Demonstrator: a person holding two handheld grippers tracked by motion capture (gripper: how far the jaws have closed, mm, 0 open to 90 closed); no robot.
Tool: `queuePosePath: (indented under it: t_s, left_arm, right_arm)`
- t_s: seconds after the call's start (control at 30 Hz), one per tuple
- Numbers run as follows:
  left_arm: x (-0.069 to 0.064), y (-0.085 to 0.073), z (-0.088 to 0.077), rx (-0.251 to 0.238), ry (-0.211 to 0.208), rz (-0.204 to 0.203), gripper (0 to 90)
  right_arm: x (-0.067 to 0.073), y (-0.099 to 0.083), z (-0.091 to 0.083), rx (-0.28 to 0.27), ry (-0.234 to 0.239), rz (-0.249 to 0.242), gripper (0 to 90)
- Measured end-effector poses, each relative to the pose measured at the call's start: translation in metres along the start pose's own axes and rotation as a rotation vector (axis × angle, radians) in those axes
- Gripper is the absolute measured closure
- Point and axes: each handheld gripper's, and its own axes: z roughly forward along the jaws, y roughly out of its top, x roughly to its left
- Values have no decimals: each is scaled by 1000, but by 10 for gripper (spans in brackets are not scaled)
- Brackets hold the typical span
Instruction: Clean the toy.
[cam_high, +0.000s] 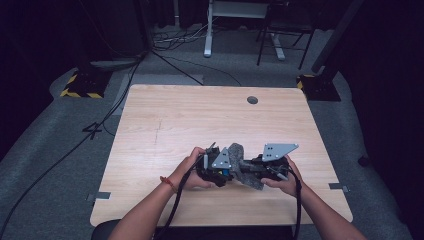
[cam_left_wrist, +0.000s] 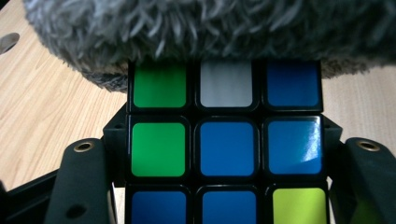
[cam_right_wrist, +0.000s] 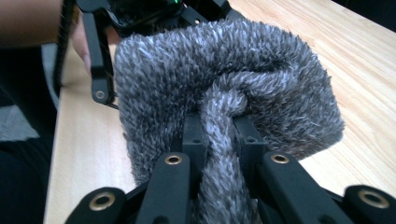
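Both grippers meet near the front-middle of the wooden table (cam_high: 165, 120), w/ the person's hands coming in from the bottom edge of the high view. The left gripper (cam_high: 220, 170) is clamped on a puzzle cube (cam_left_wrist: 226, 149): in the left gripper view its black jaws press the cube's two sides, and the face toward the camera shows mostly blue stickers, plus two green at one side, a white one in the top row and a yellow-green one at the bottom corner. The cube's far end is tucked against (or just under, can't tell which) a grey furry cloth (cam_left_wrist: 210, 28), whose fuzzy edge covers the top row's upper rim. The right gripper (cam_high: 252, 169) is closed on that same cloth: in the right gripper view its jaws pinch a bunched fold of grey fur (cam_right_wrist: 223, 116) tight betw. them, w/ the rest of the cloth ballooning out beyond. The left gripper's black frame sits just behind the cloth there. In the high view the cloth lies betw. the two grippers, just above the tabletop.
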Motion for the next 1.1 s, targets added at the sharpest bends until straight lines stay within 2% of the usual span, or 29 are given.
queuePosePath:
  t_s: [0.07, 0.17, 0.27, 0.33, 0.4, 0.53, 0.73, 0.77, 0.8, 0.9, 0.97, 1.03, 1.1]
  left_arm:
    - [0, 0, -2, -12, -3, -2, 336]
    - [-2, 4, -7, -40, -5, 4, 336]
    - [-1, 5, -13, -68, -9, -3, 337]
    - [0, 5, -16, -95, -10, -14, 336]
    - [1, 5, -20, -114, -15, -23, 336]
    - [1, 6, -23, -135, -12, -23, 336]
    - [0, 7, -26, -171, -18, -31, 336]
    - [0, 7, -26, -175, -21, -27, 336]
    - [0, 7, -26, -175, -19, -24, 336]
    - [1, 5, -24, -176, -34, -27, 335]
    - [2, 5, -24, -169, -30, -23, 332]
    - [1, 5, -22, -142, -14, -11, 328]
    - [1, 4, -21, -140, -18, -16, 329]
  right_arm:
    - [-2, -1, -1, 1, -8, 4, 791]
    - [-8, -4, 0, 35, -53, 12, 791]
    - [-15, -12, 5, 71, -63, 50, 791]
    - [-20, -15, 6, 95, -63, 71, 791]
    - [-20, -16, 6, 96, -64, 75, 791]
    - [-20, -19, 12, 97, -16, 97, 791]
    - [-20, -20, 14, 117, -19, 105, 791]
    - [-20, -20, 14, 108, -10, 108, 791]
    - [-19, -19, 13, 77, 22, 119, 791]
    - [-17, -17, 12, 55, 33, 113, 792]
    - [-15, -15, 9, 43, 26, 100, 792]
    - [-16, -14, 4, 10, 42, 111, 793]
    - [-17, -13, 0, -8, 46, 114, 793]
